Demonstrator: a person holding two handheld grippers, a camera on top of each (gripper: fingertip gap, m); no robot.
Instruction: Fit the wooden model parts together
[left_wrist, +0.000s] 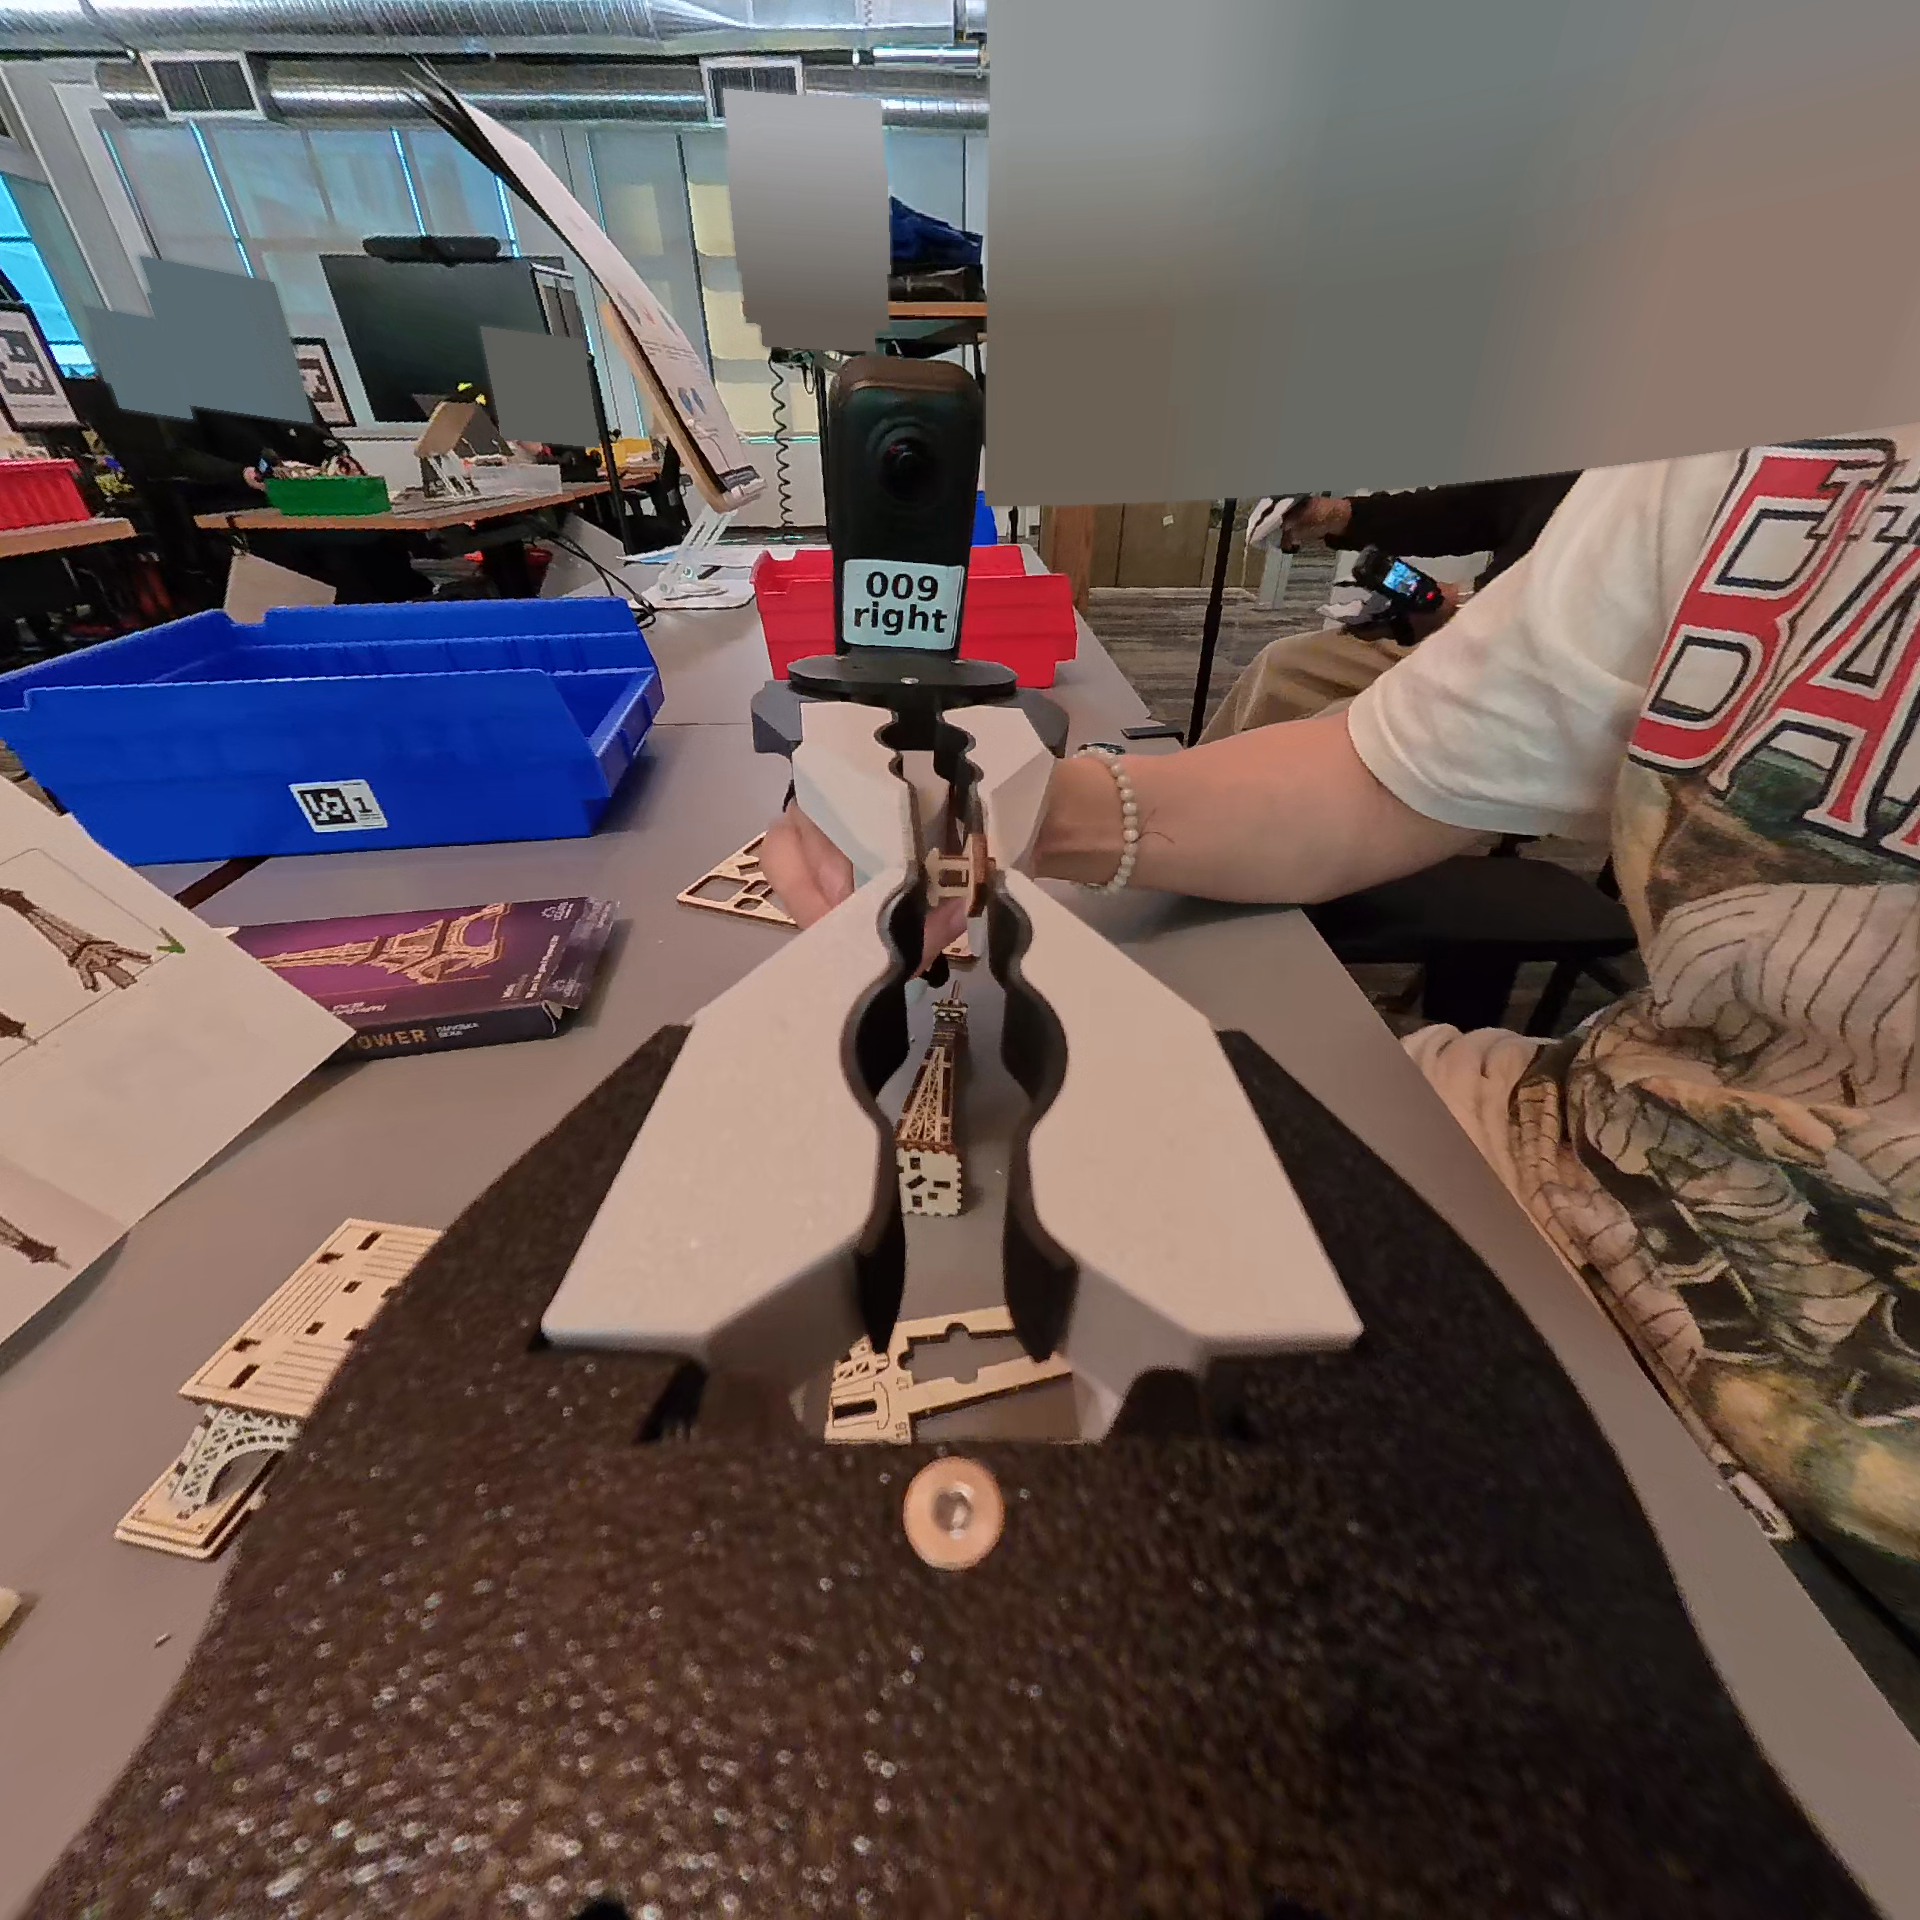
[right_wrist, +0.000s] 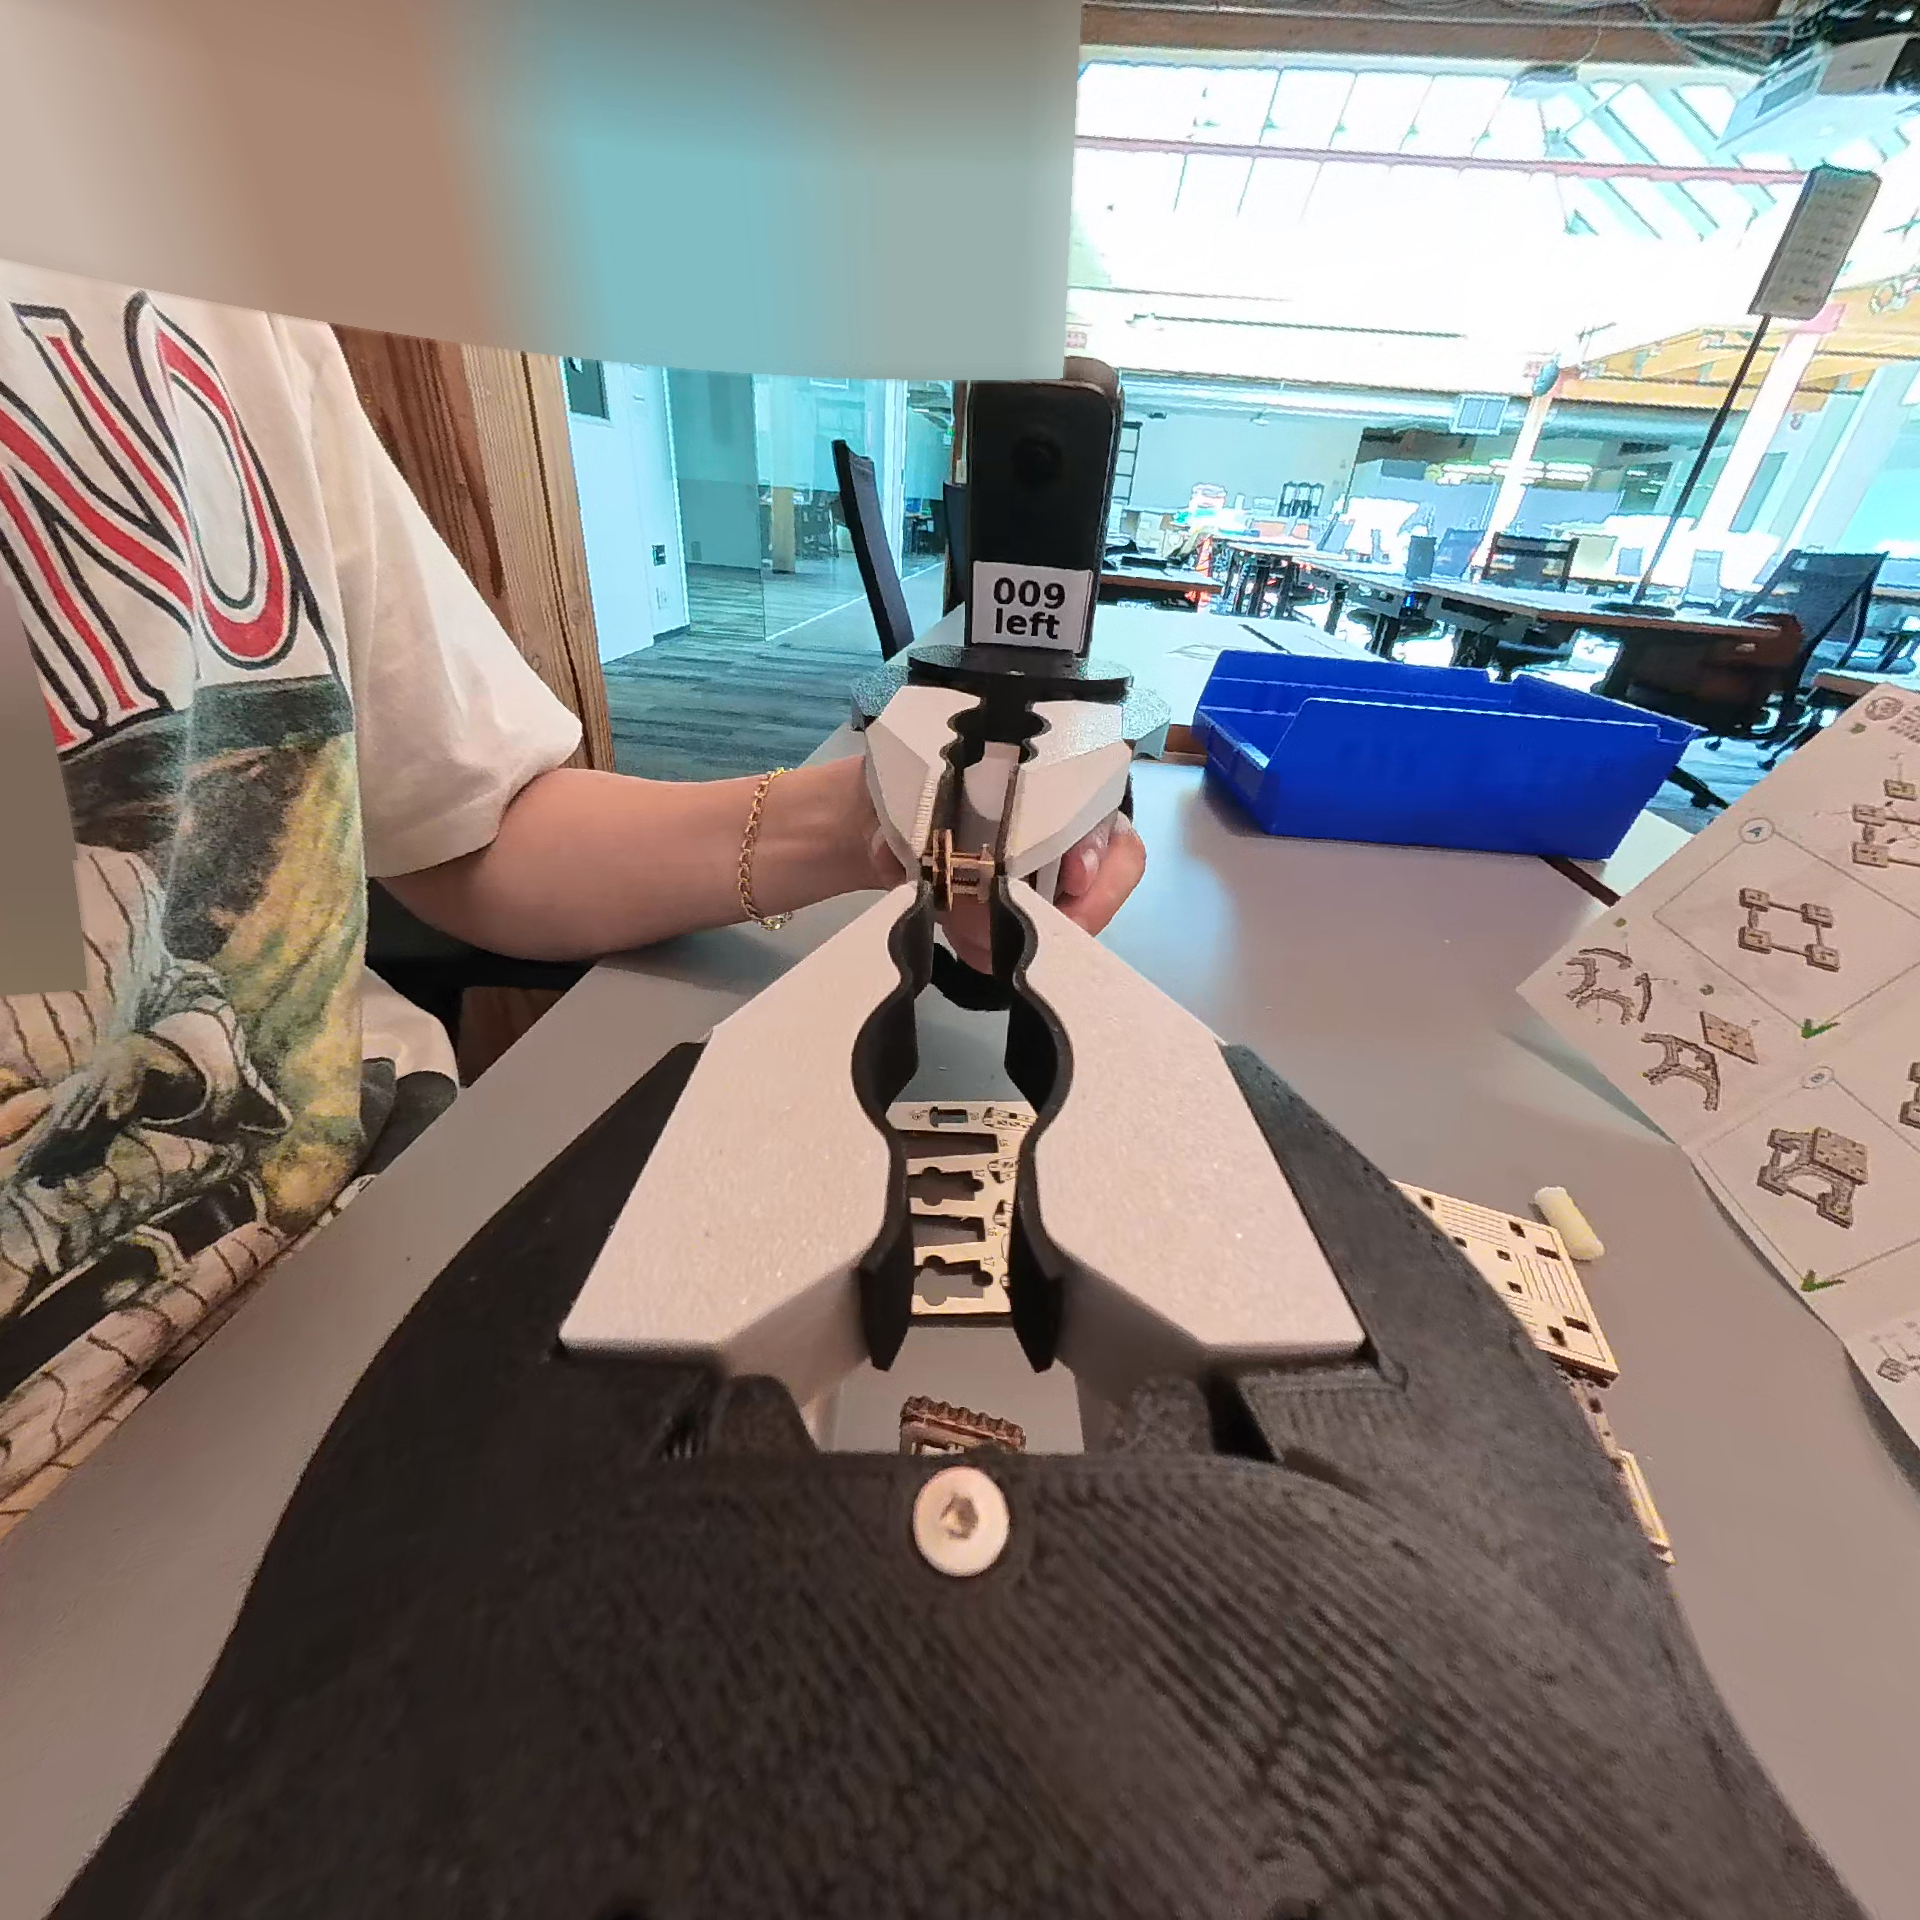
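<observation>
Overhead, an open-plan office is seen, with glass partitions and exposed ducts. A grey worktop (left_wrist: 436, 1122) carries a blue bin (left_wrist: 312, 717), instruction sheets (right_wrist: 1766, 1039) and cut-out wooden sheets (left_wrist: 301, 1320). A small wooden part (left_wrist: 958, 871) is pinched above it, tip to tip, in the narrow jaws of left gripper (left_wrist: 951, 914) and right gripper (right_wrist: 961, 909).

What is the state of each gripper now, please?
Left gripper: closed on the small wooden part.
Right gripper: closed on the same small wooden part, tip to tip with the left.
</observation>
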